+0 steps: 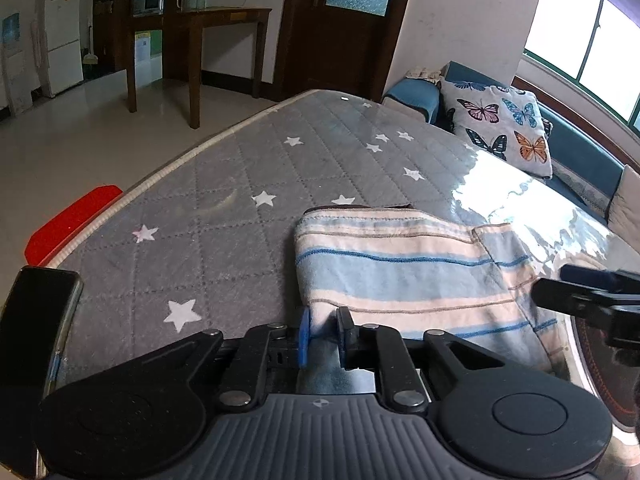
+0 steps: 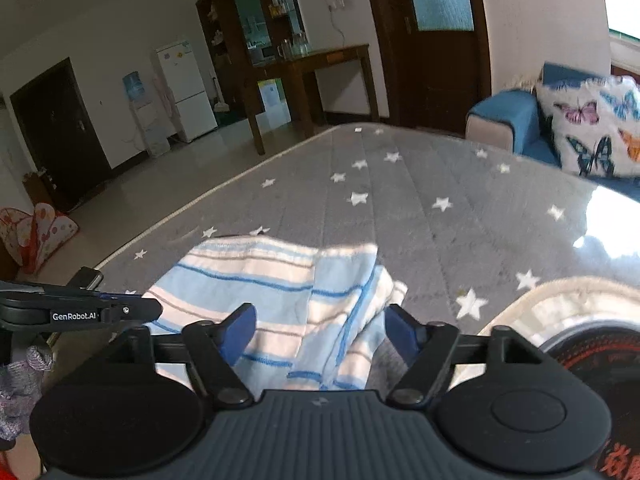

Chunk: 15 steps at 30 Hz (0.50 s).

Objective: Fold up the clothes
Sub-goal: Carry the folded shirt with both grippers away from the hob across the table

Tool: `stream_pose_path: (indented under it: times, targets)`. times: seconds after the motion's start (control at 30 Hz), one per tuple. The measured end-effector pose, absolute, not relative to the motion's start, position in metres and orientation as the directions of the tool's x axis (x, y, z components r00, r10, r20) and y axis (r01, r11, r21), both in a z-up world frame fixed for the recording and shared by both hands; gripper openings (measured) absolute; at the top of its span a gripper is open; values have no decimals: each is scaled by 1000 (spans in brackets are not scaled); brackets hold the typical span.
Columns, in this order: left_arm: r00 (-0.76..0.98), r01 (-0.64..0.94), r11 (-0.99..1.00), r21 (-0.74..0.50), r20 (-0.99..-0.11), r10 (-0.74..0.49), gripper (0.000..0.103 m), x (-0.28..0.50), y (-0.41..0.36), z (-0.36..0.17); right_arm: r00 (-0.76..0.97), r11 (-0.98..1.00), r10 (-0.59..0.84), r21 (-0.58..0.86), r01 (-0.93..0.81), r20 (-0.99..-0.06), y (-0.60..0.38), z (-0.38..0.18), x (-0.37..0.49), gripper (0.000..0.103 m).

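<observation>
Striped cloth is pinched in the nearly closed left gripper at 6 o'clock; the right gripper gapes wide over the cloth, gripping nothing.

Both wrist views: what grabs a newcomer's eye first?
The striped garment, pale blue, pink and white, lies partly folded on the grey star-print table cover right in front of both cameras. The left gripper is nearly shut on its near edge, while the right gripper is open above it. Behind, the butterfly cushion sits on a blue sofa at right.
</observation>
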<state>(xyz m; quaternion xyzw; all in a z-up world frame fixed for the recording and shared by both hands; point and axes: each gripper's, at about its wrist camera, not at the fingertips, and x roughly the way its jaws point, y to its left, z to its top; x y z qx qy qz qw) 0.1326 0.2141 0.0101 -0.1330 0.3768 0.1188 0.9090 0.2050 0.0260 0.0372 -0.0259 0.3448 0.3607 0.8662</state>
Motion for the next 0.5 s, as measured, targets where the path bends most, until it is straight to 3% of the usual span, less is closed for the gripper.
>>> stream_pose_path:
  times: [0.2, 0.5]
  targets:
    - [684, -334, 932, -139, -716, 139, 36, 131, 221, 9, 458, 674, 674, 229, -702, -580, 34, 44, 202, 103]
    - [671, -342, 931, -125, -726, 149, 46, 131, 226, 2, 360, 619, 726, 328, -713, -586, 48, 26, 217, 103]
